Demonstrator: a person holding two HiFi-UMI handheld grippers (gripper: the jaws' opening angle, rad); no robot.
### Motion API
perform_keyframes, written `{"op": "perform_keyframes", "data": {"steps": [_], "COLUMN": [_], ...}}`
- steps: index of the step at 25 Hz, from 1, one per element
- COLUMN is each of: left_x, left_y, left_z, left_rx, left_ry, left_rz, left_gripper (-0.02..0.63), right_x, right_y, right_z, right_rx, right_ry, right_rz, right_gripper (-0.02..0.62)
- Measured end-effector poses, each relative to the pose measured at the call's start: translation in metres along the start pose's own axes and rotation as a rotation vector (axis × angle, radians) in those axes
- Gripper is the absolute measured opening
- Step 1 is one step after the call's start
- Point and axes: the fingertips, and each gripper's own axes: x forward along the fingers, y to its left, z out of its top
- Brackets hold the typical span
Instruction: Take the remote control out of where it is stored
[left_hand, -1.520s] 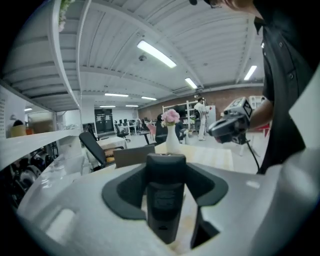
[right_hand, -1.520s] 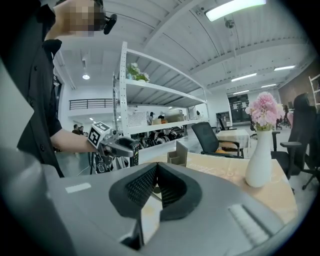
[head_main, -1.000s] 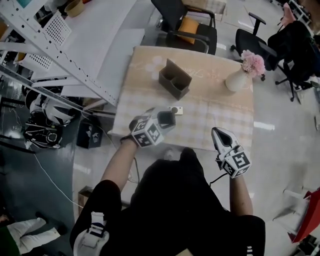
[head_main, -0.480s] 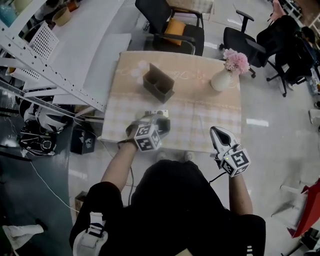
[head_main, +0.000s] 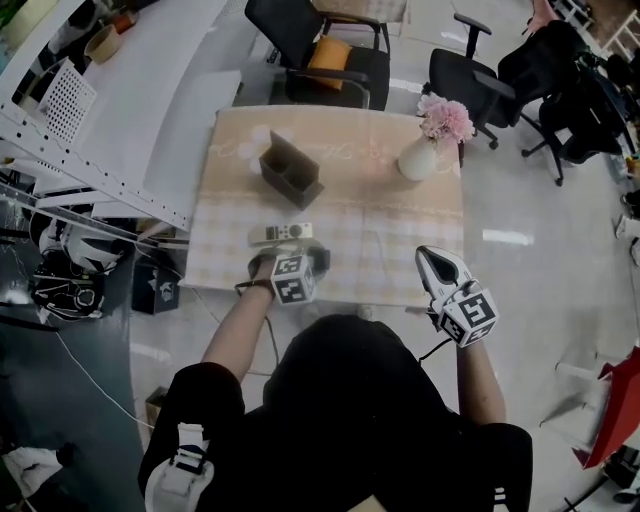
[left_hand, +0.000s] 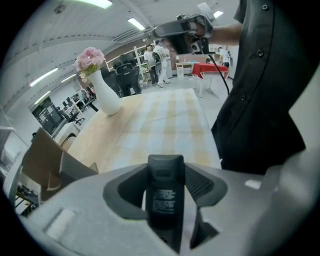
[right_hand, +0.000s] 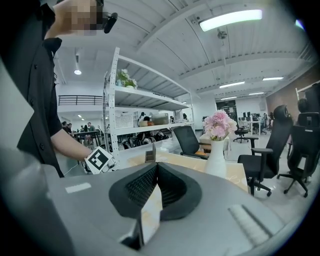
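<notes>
Already clear of its storage, the dark remote control (left_hand: 165, 200) stands upright in the left gripper (left_hand: 166, 172). The jaws are clamped on its long narrow sides, its labelled back faces the gripper's camera, and it hangs low over the near part of the table (head_main: 390, 235). The right gripper (right_hand: 155, 169) hangs by the table's near right corner, jaws together with nothing between them. Just beyond the left gripper a pale, slim bar (head_main: 282, 232) lies flat on the checked tabletop. Farther back stands the brown storage box (head_main: 290, 172), well apart from the remote, then the white vase (head_main: 417, 160) of pink flowers at the far right. Office chairs (head_main: 325, 50) sit behind the table. The remote looks a light, stiff plastic piece with a smooth casing that could slide in the pads if tipped. A hold across its narrow sides, as here, seems the sound one, since it keeps pressure off the buttons, and a firm but modest squeeze should be enough. Against the head view of a second ago, the left gripper has come lower, back toward the person, and tipped further down. The pale bar, then half hidden behind it, now shows whole. The right gripper has drifted toward the corner, its jaws unchanged, and the box and vase stand where they stood on the table.
</notes>
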Motion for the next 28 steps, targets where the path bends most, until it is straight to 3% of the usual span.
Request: {"op": "perform_keyframes", "data": {"steps": [15, 28], "left_x": [0.033, 0.033], "left_y": [-0.011, -0.009], "left_z": [-0.007, -0.01], "left_rx": [-0.02, -0.122], "left_ry": [0.06, 0.019], "left_rz": [-0.089, -0.123], "left_gripper": [0.227, 0.238], "right_x": [-0.032, -0.016], "right_y": [-0.025, -0.017], "right_z": [-0.019, -0.02], "right_rx": [0.039, 0.038], "right_ry": [0.03, 0.035], "right_rz": [-0.082, -0.042], "right_gripper": [0.005, 0.005]}}
